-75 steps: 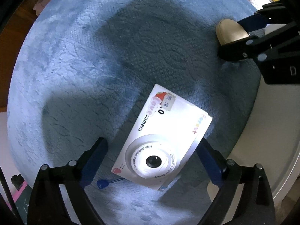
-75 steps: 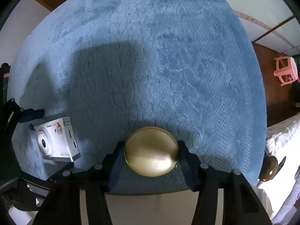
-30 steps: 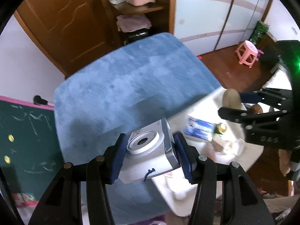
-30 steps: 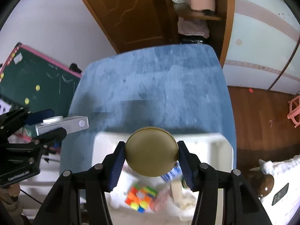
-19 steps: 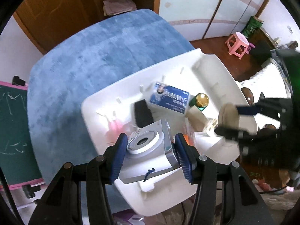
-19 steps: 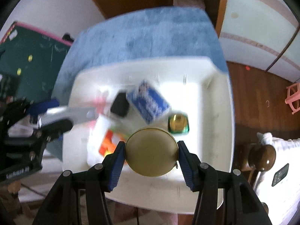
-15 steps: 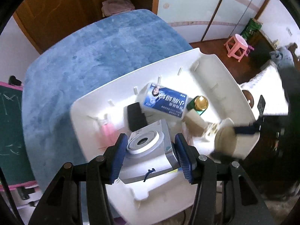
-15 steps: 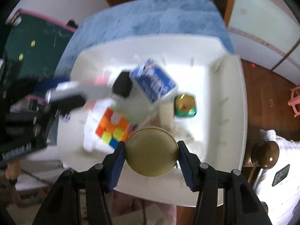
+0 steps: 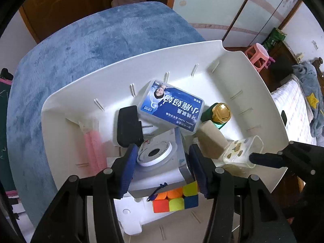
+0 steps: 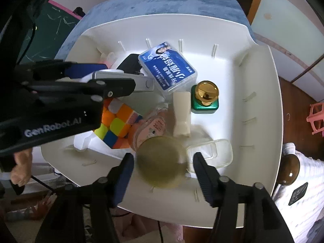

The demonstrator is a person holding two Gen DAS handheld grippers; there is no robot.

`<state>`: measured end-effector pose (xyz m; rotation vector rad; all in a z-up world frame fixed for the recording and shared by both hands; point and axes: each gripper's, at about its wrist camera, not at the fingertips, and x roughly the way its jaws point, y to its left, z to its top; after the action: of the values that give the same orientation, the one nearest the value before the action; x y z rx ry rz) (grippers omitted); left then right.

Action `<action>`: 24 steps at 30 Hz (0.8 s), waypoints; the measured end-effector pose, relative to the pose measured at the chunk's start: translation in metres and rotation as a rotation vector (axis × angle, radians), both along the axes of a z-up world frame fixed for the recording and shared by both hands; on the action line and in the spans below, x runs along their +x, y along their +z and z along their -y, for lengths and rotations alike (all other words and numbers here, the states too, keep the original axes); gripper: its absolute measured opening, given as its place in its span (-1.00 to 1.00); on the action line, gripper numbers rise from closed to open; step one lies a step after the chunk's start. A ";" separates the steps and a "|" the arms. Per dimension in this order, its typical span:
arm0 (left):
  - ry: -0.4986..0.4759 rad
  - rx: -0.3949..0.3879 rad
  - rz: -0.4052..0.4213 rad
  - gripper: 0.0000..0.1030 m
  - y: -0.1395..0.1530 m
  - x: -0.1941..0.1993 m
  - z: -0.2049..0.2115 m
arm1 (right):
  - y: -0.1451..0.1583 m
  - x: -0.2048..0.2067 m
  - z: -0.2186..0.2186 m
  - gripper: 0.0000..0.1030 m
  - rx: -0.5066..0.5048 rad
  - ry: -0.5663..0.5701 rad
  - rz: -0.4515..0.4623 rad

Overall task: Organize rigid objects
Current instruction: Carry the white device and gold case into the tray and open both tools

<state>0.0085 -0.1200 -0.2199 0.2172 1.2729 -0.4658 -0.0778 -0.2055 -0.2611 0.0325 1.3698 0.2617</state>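
2 grippers over bin (image 9: 253, 77) | L (image 9: 162, 168) clamps camera (image 9: 160, 162) | R (image 10: 162, 168) jaws apart, gold disc (image 10: 161, 162) loose

Both of my views are evenly lit by soft indoor light. The white tray (image 9: 239, 64) reads brightest, close to washed out along its far floor in the right wrist view, and shadows inside it are faint. The gold bottle cap (image 10: 206, 93) carries small glare spots. Fisheye distortion bends the tray rim and darkens all corners to black. Most objects are sharp; the gold disc (image 10: 161, 163) between my right tool's (image 10: 162, 167) fingers is smeared by motion blur, and the pink item (image 9: 94, 148) at the left is soft.
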 end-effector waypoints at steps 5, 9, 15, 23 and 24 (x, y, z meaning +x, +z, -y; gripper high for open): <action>0.014 -0.007 -0.003 0.31 -0.002 -0.006 0.001 | 0.005 -0.005 0.007 0.25 0.007 -0.020 0.013; 0.044 -0.031 0.017 0.43 0.002 -0.008 -0.003 | 0.008 -0.007 0.009 0.25 0.004 -0.014 0.026; 0.101 -0.033 0.054 0.44 0.012 -0.011 -0.012 | 0.016 -0.013 0.010 0.25 -0.007 0.014 0.053; 0.133 -0.041 0.123 0.46 0.037 -0.017 -0.021 | 0.028 -0.014 -0.001 0.25 -0.026 0.050 0.095; 0.136 -0.035 0.133 0.46 0.039 -0.019 -0.022 | 0.030 -0.014 -0.002 0.25 -0.025 0.054 0.101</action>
<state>-0.0107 -0.0982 -0.1805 0.1288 1.1400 -0.3506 -0.0923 -0.2038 -0.2315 -0.0378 1.2750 0.2875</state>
